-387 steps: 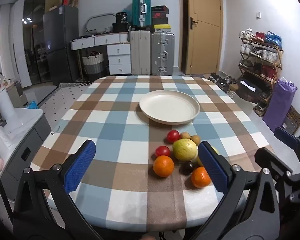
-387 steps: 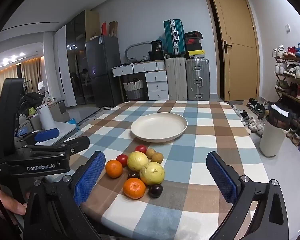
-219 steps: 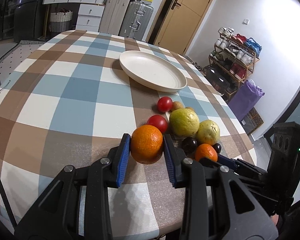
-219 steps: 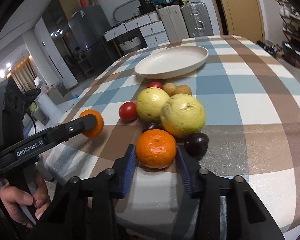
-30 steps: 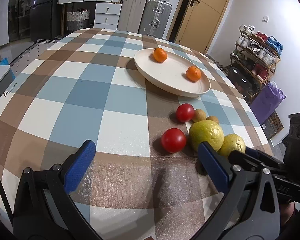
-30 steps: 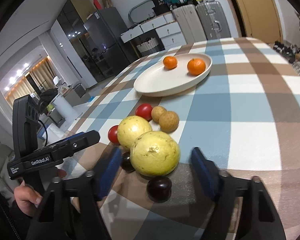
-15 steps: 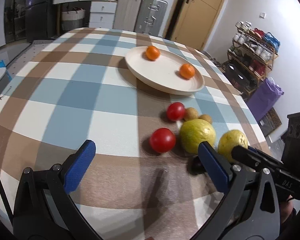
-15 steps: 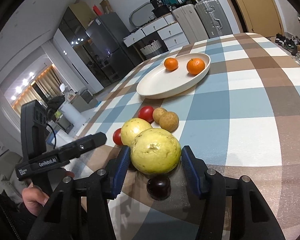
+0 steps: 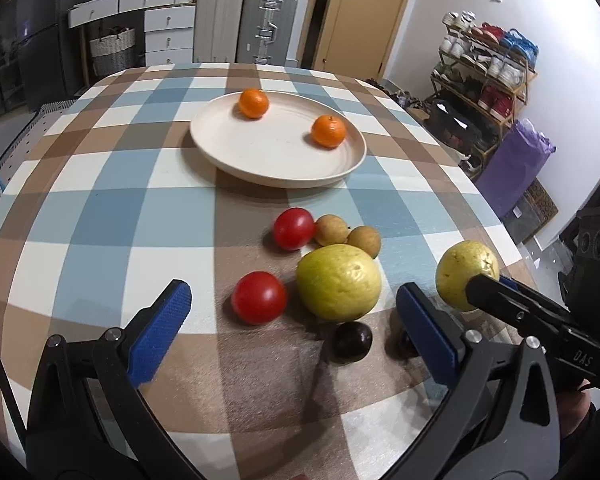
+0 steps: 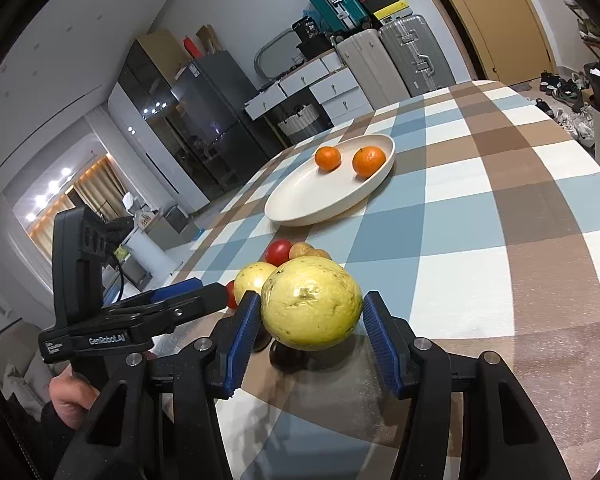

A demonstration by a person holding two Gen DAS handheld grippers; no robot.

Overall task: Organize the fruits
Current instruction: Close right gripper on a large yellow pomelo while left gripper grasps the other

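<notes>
My right gripper (image 10: 312, 320) is shut on a big yellow guava (image 10: 311, 304), held just above the checked table; the left wrist view shows that guava (image 9: 466, 276) at the right, apart from the group. My left gripper (image 9: 292, 292) stands open and empty over the near fruits. Between its fingers lie a second yellow-green guava (image 9: 338, 282) and a red tomato (image 9: 259, 297). Beyond them sit another tomato (image 9: 294, 228) and two small brown fruits (image 9: 331, 230). A dark plum (image 9: 352, 342) lies nearer. The cream plate (image 9: 276, 156) holds two oranges (image 9: 253, 103).
The table's right edge (image 9: 500, 240) curves close to the held guava. Past it stand a shoe rack (image 9: 488, 76) and a purple bag (image 9: 512, 168). Suitcases (image 9: 244, 20) and drawers line the far wall. A hand (image 10: 72, 396) grips the left gripper's handle.
The right gripper's jaws have closed on the front guava and raised it off the table, away from the other fruits. The left gripper drifted a little and stayed open.
</notes>
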